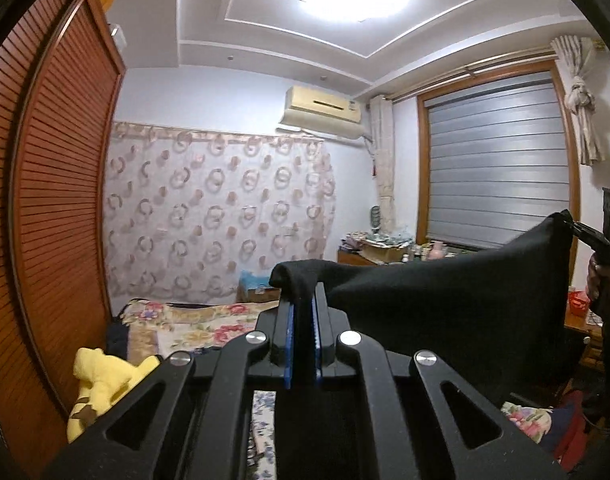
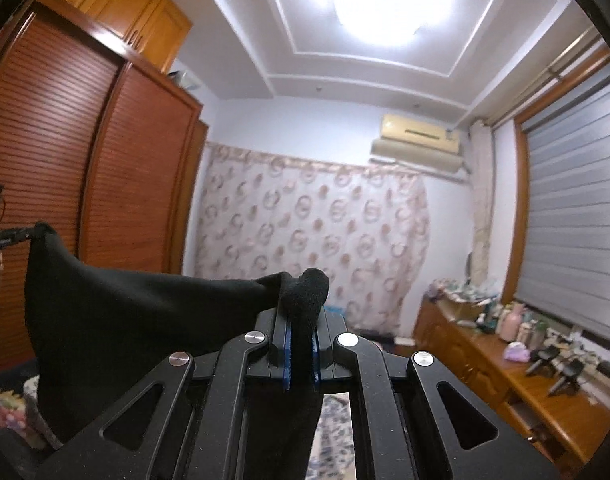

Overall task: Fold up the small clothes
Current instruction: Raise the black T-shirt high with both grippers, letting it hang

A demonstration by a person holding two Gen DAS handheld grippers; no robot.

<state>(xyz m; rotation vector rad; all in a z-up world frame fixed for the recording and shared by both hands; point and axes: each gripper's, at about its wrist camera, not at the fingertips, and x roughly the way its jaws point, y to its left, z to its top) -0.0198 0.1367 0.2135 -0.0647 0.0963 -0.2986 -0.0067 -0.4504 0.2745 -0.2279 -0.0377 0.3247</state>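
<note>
black garment (image 1: 445,308) hangs stretched between left claw (image 1: 303,312) and right claw (image 2: 303,320), both clamping its corners.

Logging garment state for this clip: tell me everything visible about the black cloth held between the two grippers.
The black cloth is a plain, matte, soft knit-looking garment, held up in the air and stretched between both grippers. The left gripper is shut on one bunched corner; the right gripper is shut on another. Its top edge sags slightly between them and the rest hangs down. Its type and lower edge cannot be made out.
</note>
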